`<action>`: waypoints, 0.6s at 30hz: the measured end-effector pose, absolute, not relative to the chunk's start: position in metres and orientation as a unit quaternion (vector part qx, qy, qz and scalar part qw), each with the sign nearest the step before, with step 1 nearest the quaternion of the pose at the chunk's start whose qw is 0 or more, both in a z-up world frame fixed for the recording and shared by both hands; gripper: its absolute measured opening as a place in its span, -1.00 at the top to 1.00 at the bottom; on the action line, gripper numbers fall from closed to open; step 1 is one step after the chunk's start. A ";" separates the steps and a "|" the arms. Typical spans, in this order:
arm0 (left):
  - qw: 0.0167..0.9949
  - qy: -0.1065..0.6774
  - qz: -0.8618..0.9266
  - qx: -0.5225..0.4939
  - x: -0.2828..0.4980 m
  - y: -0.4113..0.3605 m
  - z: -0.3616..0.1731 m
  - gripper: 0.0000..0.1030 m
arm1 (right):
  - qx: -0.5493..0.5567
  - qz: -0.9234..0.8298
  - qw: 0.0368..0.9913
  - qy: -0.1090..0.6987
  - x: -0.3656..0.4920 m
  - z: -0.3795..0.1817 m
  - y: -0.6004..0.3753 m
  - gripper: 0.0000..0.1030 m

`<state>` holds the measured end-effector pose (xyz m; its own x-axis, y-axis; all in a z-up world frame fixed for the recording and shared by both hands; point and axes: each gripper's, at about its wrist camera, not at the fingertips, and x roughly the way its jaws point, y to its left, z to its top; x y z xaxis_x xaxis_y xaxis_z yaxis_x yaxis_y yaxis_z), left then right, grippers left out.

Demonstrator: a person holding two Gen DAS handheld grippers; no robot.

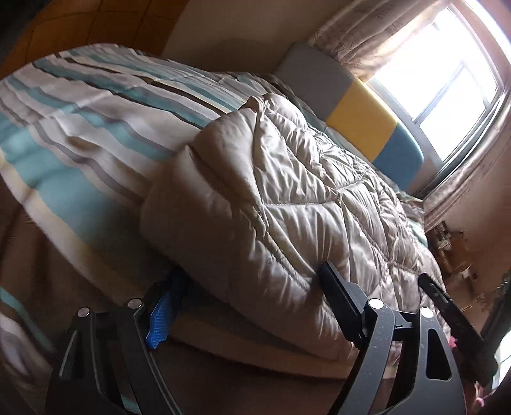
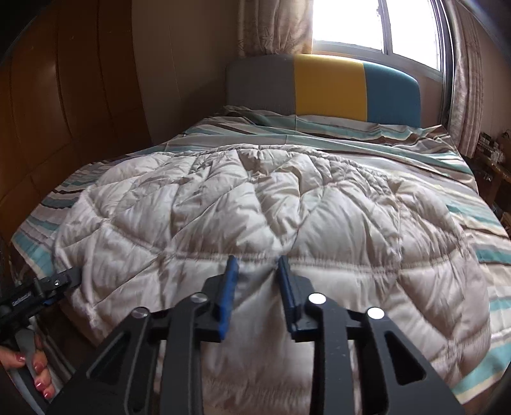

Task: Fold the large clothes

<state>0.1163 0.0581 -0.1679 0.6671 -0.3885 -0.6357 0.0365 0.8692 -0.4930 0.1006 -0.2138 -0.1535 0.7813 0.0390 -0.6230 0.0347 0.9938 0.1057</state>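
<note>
Bedroom setting: bed point(image 2: 472, 204) under a striped cover in teal, white and brown, padded headboard point(image 2: 329, 84) in grey, yellow and blue beneath a bright window point(image 2: 377, 22); all places below are given from the headboard.

Item: quilted beige comforter point(image 2: 255, 198), the piece to be folded. Lies on the half of the bed away from the headboard, bunched and puffy, near hem hanging over the foot edge.

Right gripper point(image 2: 257, 265): jaws narrow, blue pads pinching a ridge of the comforter at its stitched seam, at the foot end, roughly in line with the headboard's yellow panel.

Left gripper point(image 1: 252, 284): jaws wide, straddling the thick rolled corner of the comforter at the far-from-headboard end; fingers lie on either side of the roll, no clamp visible. A hand point(image 2: 30, 373) holds its handle, seen low in the right wrist view.

Handling note, as judgement: close the left jaws on the full layered edge before lifting, match the right grip's height, then carry both corners evenly toward the headboard to keep the fold square.
</note>
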 end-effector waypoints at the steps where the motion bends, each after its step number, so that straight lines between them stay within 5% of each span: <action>1: 0.884 0.387 -0.121 -0.231 0.118 0.059 -0.169 -0.60 | 0.062 0.003 0.938 0.340 0.104 -0.158 -0.215 0.61; 18: 0.859 0.336 -0.142 -0.360 0.132 0.052 -0.179 -0.57 | 0.046 -0.017 0.934 0.354 0.099 -0.206 -0.205 0.61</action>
<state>0.1316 0.0523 -0.1792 0.7340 -0.4854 -0.4749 0.0012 0.7003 -0.7139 0.0992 -0.2049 -0.2057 0.7483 0.0013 -0.6633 0.0635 0.9953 0.0737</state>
